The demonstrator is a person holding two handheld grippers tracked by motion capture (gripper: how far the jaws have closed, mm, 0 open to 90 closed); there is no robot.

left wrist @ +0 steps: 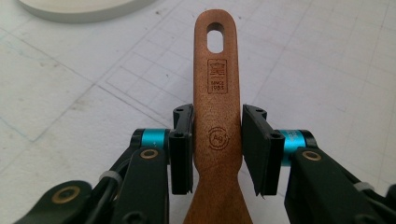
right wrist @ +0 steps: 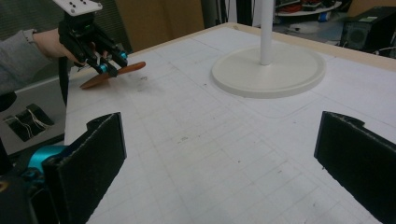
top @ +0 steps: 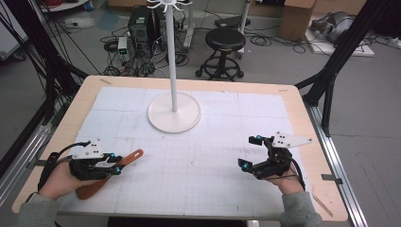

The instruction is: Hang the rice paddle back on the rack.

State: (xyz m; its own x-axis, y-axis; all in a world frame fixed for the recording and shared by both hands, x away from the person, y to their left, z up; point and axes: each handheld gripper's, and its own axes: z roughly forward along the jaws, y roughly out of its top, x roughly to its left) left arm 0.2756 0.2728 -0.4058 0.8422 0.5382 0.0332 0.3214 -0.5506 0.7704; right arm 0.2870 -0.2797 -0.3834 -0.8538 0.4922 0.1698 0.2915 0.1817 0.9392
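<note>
Gripping a brown wooden spatula (left wrist: 217, 116), slotted handle end.

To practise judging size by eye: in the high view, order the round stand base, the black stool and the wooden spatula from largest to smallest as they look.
1. Stand base
2. Black stool, though it stands farther off
3. Wooden spatula, partly hidden by the left gripper

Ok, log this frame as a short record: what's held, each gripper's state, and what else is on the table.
held item: wooden spatula, gripped by the handle
left gripper: shut on the spatula handle, a pad at each side
spatula hole: at the handle's free end, pointing away from the hand
right gripper: open, nothing between its jaws
also on table: white stand, round base, upright pole
surface: white gridded mat
</note>
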